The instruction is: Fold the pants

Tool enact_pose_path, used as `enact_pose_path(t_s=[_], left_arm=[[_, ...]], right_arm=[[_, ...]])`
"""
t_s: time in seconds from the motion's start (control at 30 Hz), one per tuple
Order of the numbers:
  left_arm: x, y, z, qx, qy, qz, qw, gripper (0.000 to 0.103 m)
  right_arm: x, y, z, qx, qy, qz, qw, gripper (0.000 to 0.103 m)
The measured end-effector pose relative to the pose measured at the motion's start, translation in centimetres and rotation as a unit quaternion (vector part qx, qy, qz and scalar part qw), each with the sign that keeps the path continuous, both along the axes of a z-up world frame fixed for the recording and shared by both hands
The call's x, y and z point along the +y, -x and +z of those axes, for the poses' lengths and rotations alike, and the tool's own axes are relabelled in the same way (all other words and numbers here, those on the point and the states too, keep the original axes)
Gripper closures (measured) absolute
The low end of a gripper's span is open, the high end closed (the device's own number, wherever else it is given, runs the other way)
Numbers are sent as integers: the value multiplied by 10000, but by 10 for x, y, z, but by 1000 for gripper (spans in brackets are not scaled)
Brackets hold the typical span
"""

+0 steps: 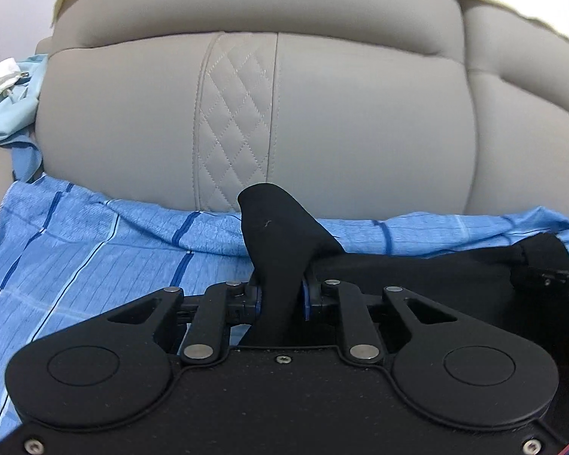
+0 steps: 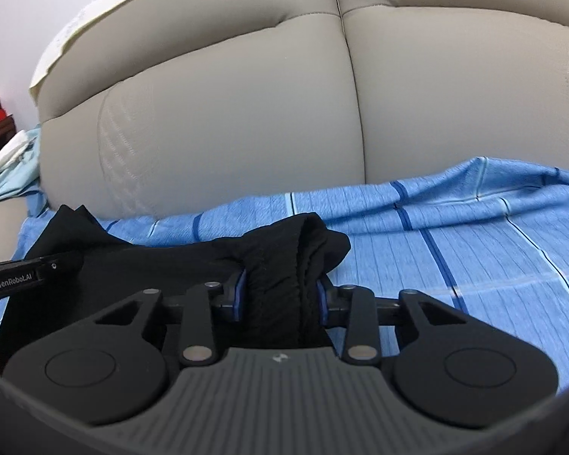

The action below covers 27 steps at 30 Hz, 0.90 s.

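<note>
Nearest the left wrist camera, the left gripper (image 1: 280,295) is clamped on a narrow bunch of the black pants (image 1: 277,227), the cloth standing up between its blue pads (image 1: 305,297). In the right wrist view the right gripper (image 2: 280,295) likewise pinches a thicker gathered fold of the pants (image 2: 284,250), with blue pads (image 2: 239,295) pressed against both sides. The rest of the garment stretches between the two tools and lies on the blue striped sheet (image 2: 455,235), which covers the seat. Behind the sheet rises the grey sofa backrest (image 1: 341,121) with a quilted diamond strip (image 1: 239,113). At far left, a light blue cloth (image 1: 7,113) sits bunched beside the cushion
</note>
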<state>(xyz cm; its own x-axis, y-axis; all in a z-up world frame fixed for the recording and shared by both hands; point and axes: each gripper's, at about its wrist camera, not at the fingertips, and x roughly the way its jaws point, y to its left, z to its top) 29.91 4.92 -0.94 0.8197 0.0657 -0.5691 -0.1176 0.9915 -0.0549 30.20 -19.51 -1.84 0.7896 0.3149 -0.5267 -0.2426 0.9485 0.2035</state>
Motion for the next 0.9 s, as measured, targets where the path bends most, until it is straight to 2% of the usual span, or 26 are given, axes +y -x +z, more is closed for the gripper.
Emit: enact_pose_path(t_s=[0.2, 0.37, 0.43, 0.53, 0.6, 0.67, 0.73, 0.8, 0.9], left_arm=[[-4, -18, -26, 236, -251, 85, 9994, 79], [-1, -20, -32, 345, -184, 114, 9992, 70], [-2, -21, -32, 384, -258, 163, 9988, 62], [-5, -19, -29, 442, -396, 223, 9980, 40], [-7, -12, -24, 472, -491, 118, 9976, 33], [-8, -1, -19, 484, -500, -58, 9976, 24], [-11, 14, -16, 458, -568, -210, 9971, 20], [-15, 29, -14, 437, -680, -304, 9963, 19], [-19, 51, -11, 450, -799, -474, 9947, 18]], right_arm=[[7, -17, -17, 31, 355, -52, 9994, 60], [-4, -14, -24, 10, 197, -75, 9998, 49], [-7, -17, -25, 95, 142, -154, 9997, 33], [-17, -21, -27, 262, -214, 82, 9994, 9], [-16, -13, -24, 234, 62, 143, 9996, 1], [-12, -2, -21, 141, 533, 31, 9985, 0], [-10, 11, -20, 21, 991, 104, 9950, 0], [-10, 26, -20, -182, 1326, 105, 9909, 0], [-14, 44, -13, -257, 1513, -23, 9881, 0]])
